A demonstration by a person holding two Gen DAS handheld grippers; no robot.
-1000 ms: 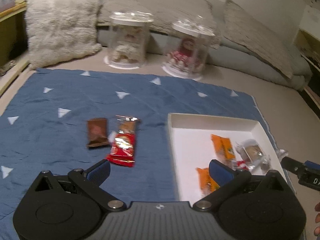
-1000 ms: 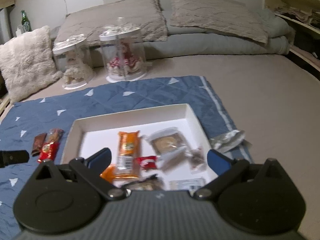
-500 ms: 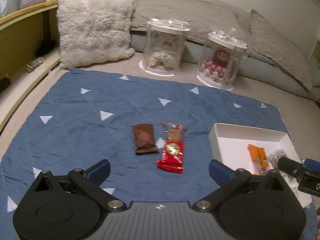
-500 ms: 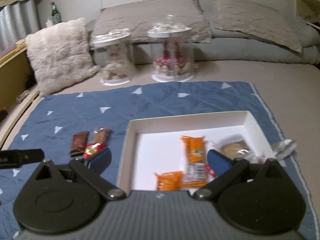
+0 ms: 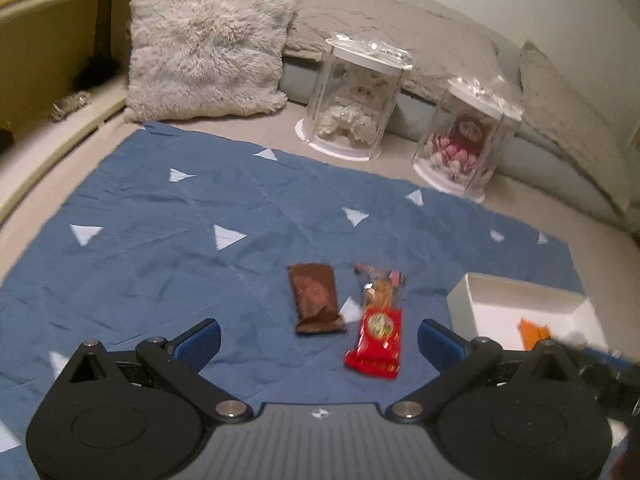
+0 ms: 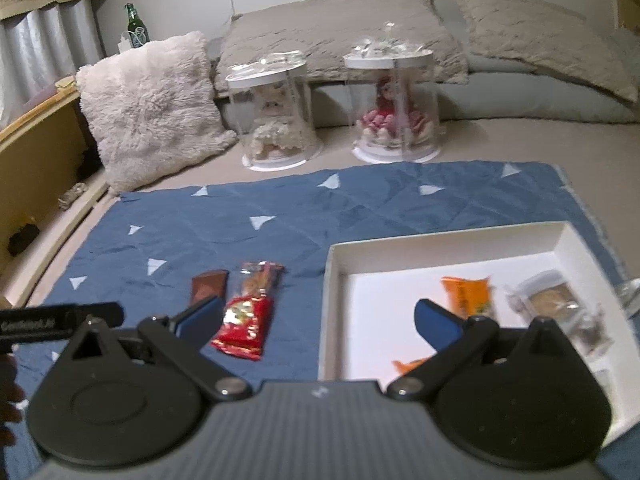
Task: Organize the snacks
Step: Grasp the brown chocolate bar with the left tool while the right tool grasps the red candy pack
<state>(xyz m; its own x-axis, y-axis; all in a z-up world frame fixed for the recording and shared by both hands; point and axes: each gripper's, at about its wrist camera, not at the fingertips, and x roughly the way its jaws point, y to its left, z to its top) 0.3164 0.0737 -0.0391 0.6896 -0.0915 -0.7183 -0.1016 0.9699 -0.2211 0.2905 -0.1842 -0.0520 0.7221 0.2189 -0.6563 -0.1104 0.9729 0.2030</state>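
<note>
Grippers (image 5: pixel 318 338) (image 6: pixel 316 320) level, jaws spread wide, above blue mat (image 5: pixel 160 248).

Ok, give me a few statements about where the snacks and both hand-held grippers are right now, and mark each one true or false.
1. The brown snack bar lies on the blue cloth, outside the white box. True.
2. The red snack packet is inside the white box. False: it lies on the cloth beside the brown bar.
3. The left hand-held gripper is open and holds nothing. True.
4. The right hand-held gripper is shut on the orange packet. False: it is open and empty; the orange packet lies in the box.
5. Two clear lidded containers stand beyond the cloth. True.
</note>
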